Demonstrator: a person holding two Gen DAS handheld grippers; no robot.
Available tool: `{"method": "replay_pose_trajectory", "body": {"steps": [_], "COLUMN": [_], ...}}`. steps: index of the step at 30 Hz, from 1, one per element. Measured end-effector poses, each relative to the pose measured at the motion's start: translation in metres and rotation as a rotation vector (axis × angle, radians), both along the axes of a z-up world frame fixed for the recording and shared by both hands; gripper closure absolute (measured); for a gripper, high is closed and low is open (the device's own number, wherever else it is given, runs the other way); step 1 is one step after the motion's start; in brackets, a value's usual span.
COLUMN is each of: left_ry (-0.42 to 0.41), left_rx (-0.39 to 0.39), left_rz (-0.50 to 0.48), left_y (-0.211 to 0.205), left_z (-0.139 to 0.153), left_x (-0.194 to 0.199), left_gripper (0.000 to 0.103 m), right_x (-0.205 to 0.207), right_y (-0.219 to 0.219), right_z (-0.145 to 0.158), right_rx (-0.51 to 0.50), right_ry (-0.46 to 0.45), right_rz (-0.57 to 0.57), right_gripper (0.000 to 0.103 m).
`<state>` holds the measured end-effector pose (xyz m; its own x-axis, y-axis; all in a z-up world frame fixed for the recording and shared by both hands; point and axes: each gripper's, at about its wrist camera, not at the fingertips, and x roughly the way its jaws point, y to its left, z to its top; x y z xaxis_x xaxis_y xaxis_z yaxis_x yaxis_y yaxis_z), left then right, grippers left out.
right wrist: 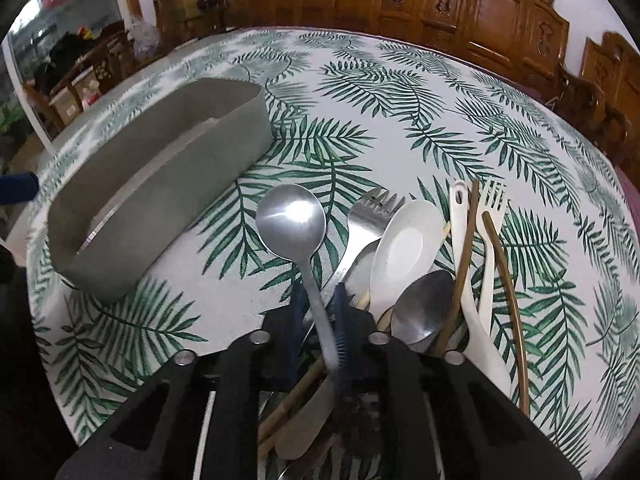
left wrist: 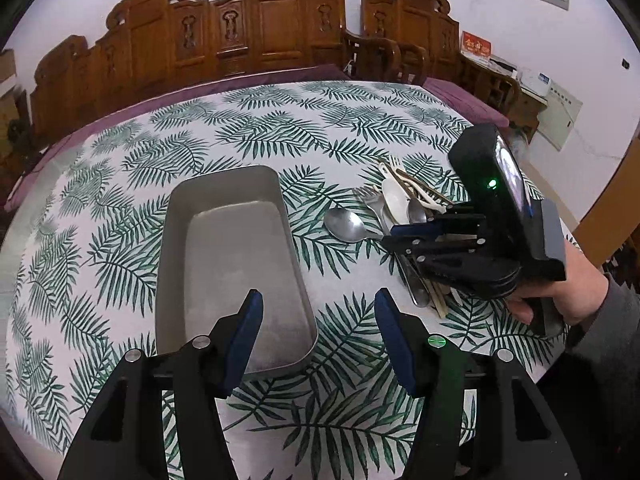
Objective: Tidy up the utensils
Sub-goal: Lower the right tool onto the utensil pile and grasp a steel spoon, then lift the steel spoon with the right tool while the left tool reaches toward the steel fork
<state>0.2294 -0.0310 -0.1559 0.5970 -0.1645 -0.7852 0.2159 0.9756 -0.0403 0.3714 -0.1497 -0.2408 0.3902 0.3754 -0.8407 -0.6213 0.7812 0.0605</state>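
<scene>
Black tool (left wrist: 318, 336), blue pads, grey sleeve (left wrist: 612, 320)

Item count on the table:

- Tray (left wrist: 224, 200) — one, grey metal.
- Metal spoons — two: one large (right wrist: 290, 216), one smaller (right wrist: 424, 304).
- Metal fork (right wrist: 370, 212) — one.
- White spoon (right wrist: 404, 240) — one.
- White fork (right wrist: 494, 200) — one.
- White handle with a hole (right wrist: 458, 200) — one (its working end is hidden).
- Brown sticks (right wrist: 468, 240) — at least two; the pile hides any others.
</scene>
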Motion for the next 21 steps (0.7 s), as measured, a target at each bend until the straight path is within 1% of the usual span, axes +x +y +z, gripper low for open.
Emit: {"method": "replay_pose_trajectory", "body": {"steps": [2,6,10,12,14,18,21], "left_ry": [0.004,0.011,0.018,0.017,0.019,0.028,0.029], "left_rx": [0.0,0.013,0.018,0.025,0.028,0.036,0.032], "left_rz": [-0.003,-0.011,-0.016,-0.02,-0.027,-0.036,-0.036], "left_y": [-0.002,-0.008,-0.014,-0.02,-0.026,-0.038,-0.042], "left_z": [-0.001,-0.002,-0.003,-0.004,-0.006,-0.012,-0.014], "left_x": [0.001,0.004,0.011,0.015,0.02,0.025,0.025], "left_gripper": [0.048,0.048,0.048,0.048,0.048,0.048,0.048], "right_x": [0.001,-0.001,-0.005,-0.006,-0.006,-0.002,-0.004], "right_y": [-0.005,-0.013,-0.022,-0.03,-0.041,-0.053,-0.048], "right_z": [0.004,0.011,0.025,0.032,0.04,0.04,0.033], "right_rx": [0.032,0.086,0.128,0.155,0.179,0.192,0.175], "right_ry": [0.013,0.028,0.008,-0.003,-0.02,-0.01,0.006], "right_rz": [-0.007,-0.004,-0.015,-0.022,-0.046,-0.052,-0.021], "right_gripper": [0.095,0.096,0.096,0.103,0.103,0.103,0.102]}}
